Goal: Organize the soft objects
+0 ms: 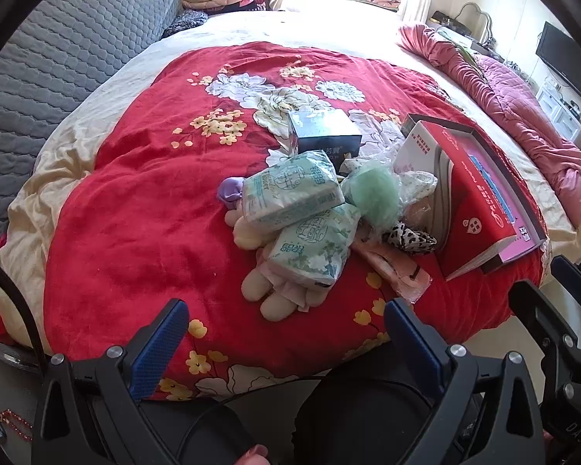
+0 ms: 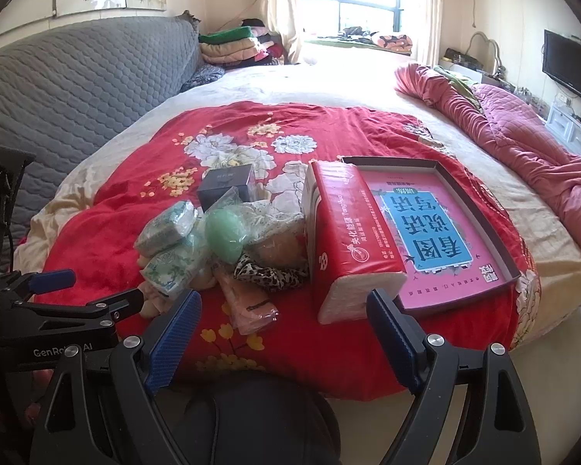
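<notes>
On the red floral quilt (image 2: 128,228) the soft things lie heaped just left of the red tissue pack (image 2: 348,240): two green-printed tissue packets (image 1: 290,193), a green puff in clear wrap (image 2: 224,234), a leopard-print scrunchie (image 2: 269,273), and a cream plush toy (image 1: 267,290) beneath the packets. The pack leans on a shallow box tray (image 2: 480,213). Both left tongs (image 1: 286,345) and right tongs (image 2: 282,337) hang wide apart, empty, short of the heap.

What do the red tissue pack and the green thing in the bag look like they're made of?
Red tissue pack: glossy printed plastic film, white paper showing at its end. Green thing: matte and soft-looking, maybe sponge or foam, inside a crinkly clear plastic bag; hard to be sure.
</notes>
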Motion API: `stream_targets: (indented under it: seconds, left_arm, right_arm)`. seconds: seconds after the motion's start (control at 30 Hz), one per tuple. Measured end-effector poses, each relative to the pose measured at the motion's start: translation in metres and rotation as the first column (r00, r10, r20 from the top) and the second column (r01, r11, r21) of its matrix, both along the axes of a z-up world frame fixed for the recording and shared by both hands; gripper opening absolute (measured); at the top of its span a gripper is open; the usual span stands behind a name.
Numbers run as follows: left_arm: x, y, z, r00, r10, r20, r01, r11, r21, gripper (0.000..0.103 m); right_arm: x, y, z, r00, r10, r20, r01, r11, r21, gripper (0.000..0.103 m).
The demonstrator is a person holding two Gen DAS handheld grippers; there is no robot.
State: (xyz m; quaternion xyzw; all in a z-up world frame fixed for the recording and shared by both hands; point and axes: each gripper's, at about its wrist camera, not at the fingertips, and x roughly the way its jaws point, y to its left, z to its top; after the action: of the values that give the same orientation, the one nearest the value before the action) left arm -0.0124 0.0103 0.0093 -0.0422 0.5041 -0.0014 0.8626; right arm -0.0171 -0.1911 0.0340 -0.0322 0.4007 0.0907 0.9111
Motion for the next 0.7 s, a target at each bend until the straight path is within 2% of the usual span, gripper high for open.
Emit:
stream_targets:
  seconds: [0.7]
  left_arm:
    - [-0.0011,-0.0018,-0.0008,1.000,-0.001,0.005,0.001,1.000,0.003,0.101]
  right_arm:
    - [-0.0017,-0.0006,0.0010,1.000,-0.007,0.002,0.007,1.000,-0.008,0.088]
